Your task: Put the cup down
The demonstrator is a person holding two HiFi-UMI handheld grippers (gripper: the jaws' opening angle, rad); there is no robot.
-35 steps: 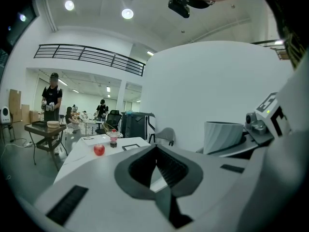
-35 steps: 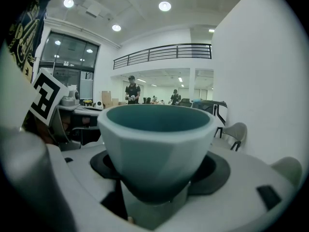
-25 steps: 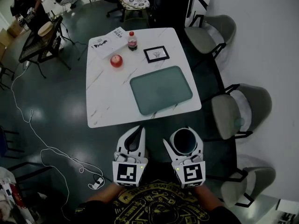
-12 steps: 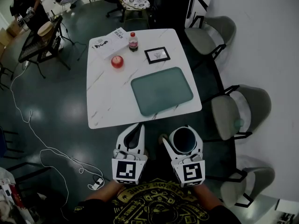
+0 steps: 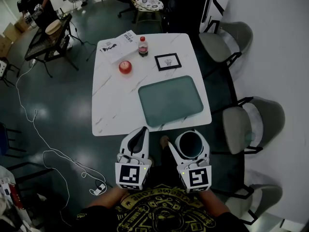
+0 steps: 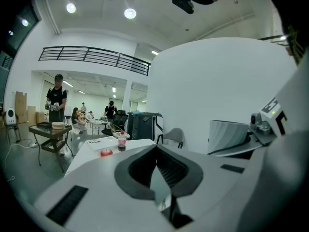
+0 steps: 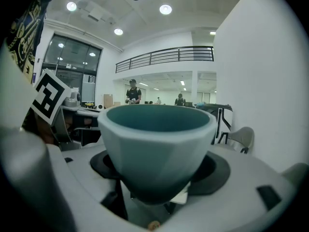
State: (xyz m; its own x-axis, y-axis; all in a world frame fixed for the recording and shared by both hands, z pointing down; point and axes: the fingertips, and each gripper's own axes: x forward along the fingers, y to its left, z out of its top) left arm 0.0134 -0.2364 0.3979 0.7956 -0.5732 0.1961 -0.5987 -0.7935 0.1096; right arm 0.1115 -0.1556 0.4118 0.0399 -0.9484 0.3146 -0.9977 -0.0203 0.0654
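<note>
Both hand-held grippers have moved up to the near edge of the white worktop (image 5: 116,105). The right hand-held gripper (image 5: 189,137) pinches the cup (image 5: 189,147) between its wide-spread jaws, up in the air just off that edge. The cup stands upright. It is pale blue-green outside with flat slanted sides and darker teal inside. It is wide at the top and small at the bottom. The left hand-held gripper (image 5: 142,131) is pressed together with nothing in it. A green tray (image 5: 170,100) lies on the worktop.
</note>
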